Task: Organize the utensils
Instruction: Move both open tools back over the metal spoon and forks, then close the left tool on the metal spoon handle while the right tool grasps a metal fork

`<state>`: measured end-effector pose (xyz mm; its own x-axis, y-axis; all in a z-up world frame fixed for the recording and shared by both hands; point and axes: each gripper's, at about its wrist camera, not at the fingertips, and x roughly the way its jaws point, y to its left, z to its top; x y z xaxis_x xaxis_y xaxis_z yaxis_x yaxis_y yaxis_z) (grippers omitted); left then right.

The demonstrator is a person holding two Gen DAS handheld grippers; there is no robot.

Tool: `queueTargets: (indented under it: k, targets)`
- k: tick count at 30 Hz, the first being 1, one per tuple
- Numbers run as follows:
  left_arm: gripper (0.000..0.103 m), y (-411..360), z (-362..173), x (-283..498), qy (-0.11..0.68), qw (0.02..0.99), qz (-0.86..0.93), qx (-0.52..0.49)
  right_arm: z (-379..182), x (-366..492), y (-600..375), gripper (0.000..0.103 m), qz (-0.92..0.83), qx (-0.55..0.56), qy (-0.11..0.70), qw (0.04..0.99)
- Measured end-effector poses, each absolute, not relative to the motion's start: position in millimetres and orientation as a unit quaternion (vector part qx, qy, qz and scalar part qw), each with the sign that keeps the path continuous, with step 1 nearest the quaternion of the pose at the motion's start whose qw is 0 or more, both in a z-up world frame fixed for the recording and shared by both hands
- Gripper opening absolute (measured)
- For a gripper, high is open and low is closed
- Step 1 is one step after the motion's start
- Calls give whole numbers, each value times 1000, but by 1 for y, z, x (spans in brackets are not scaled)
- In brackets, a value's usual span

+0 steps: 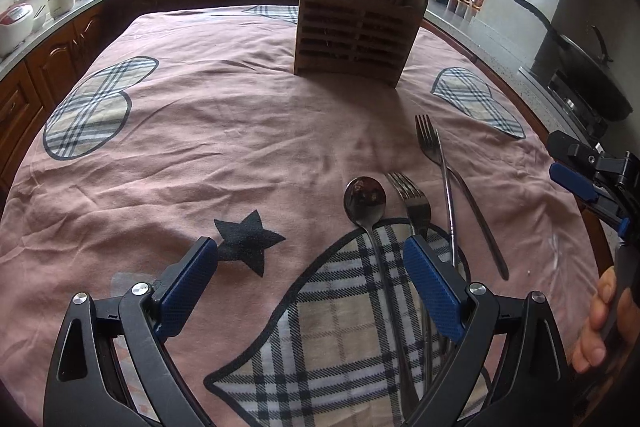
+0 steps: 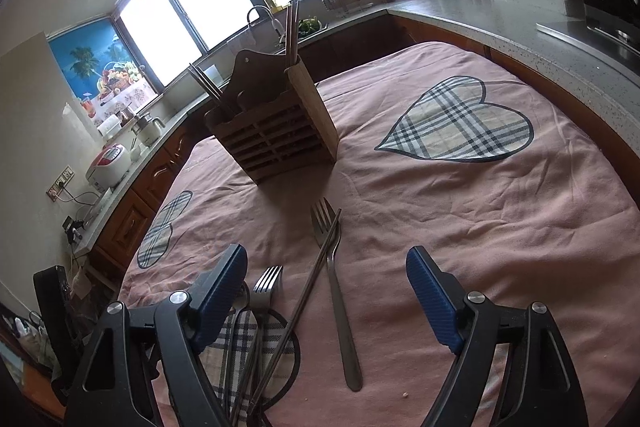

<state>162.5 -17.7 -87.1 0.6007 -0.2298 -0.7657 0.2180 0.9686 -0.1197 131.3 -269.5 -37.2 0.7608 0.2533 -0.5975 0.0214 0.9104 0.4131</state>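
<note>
A wooden utensil holder [image 1: 356,31] stands at the far side of the table, with chopsticks in it; it also shows in the right wrist view [image 2: 276,135]. On the pink cloth lie a spoon [image 1: 365,199], a near fork [image 1: 414,203], a far fork [image 1: 430,143] and a metal chopstick [image 1: 448,195]. In the right wrist view the far fork [image 2: 332,267], the chopstick [image 2: 308,291] and the near fork [image 2: 266,287] lie between my fingers. My left gripper [image 1: 310,267] is open and empty above the spoon's handle. My right gripper [image 2: 326,275] is open and empty; it shows at the right edge of the left wrist view [image 1: 576,167].
The table's pink cloth [image 1: 224,131] has plaid heart patches and a black star [image 1: 248,241]. Kitchen counters ring the table, with a rice cooker [image 1: 14,27] at left, a sink behind and a black pan [image 1: 584,67] on a stove at right.
</note>
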Motion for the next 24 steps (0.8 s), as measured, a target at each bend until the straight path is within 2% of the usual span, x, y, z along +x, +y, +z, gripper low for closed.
queueTargets:
  k: [3, 8, 12, 14, 15, 22, 24]
  targets:
    - [90, -25, -93, 164, 438, 890, -128, 9, -40, 134, -268, 74, 63, 199, 346, 915]
    - [79, -37, -101, 170, 454, 880, -137, 25, -45, 143, -265, 57, 63, 194, 360, 910]
    - [75, -45, -106, 175, 467, 872, -146, 28, -51, 155, -261, 51, 66, 189, 374, 906]
    - [63, -49, -110, 178, 474, 867, -149, 33, -54, 162, -259, 47, 67, 184, 380, 904]
    - [60, -51, -112, 179, 473, 868, -147, 38, -56, 166, -258, 46, 67, 183, 383, 903]
    - [56, -60, -115, 177, 449, 878, -144, 88, -75, 200, -250, 36, 67, 171, 411, 893]
    - [43, -56, -114, 181, 447, 879, -144, 84, -81, 212, -247, 31, 69, 169, 419, 889]
